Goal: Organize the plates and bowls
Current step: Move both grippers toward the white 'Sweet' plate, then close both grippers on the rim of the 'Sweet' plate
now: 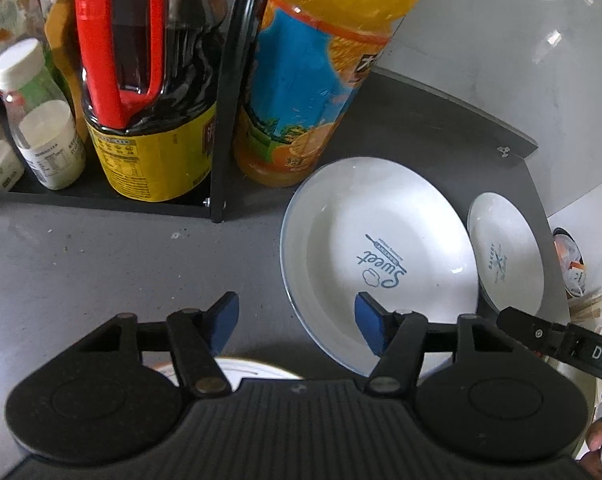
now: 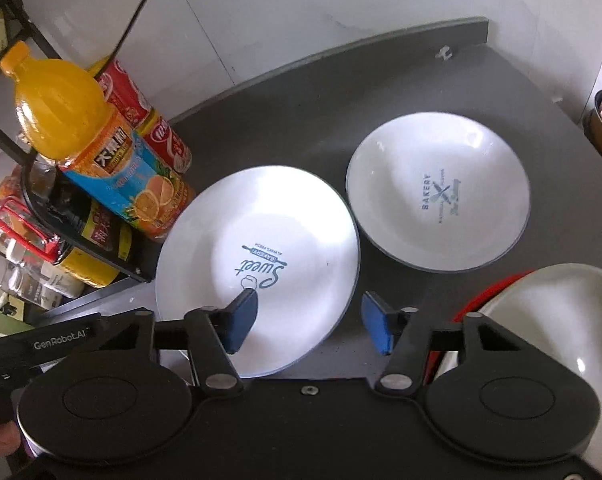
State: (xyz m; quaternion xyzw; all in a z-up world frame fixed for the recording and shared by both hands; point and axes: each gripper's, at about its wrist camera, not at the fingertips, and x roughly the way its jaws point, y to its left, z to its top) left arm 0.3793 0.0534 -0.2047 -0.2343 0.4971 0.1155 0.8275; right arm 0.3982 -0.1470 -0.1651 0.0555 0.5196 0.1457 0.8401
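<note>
Nothing looks stacked yet: the "Sweet" plate (image 2: pixel 257 268) and "Bakery" plate (image 2: pixel 437 196) lie side by side, apart. A white bowl (image 2: pixel 561 320) sits near right. The left gripper (image 1: pixel 297 324) and right gripper (image 2: pixel 309 324) both gape wide, holding nothing.

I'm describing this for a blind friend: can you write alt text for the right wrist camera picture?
An open two-finger right gripper hovers over the near edge of a white "Sweet" plate on a dark grey counter. A white "Bakery" plate lies beyond it to the right, and an orange juice bottle stands on the left.

left wrist: high, looking down, close | right wrist: same | shared: "Sweet" plate (image 1: pixel 381 256) (image 2: pixel 261 264)
</note>
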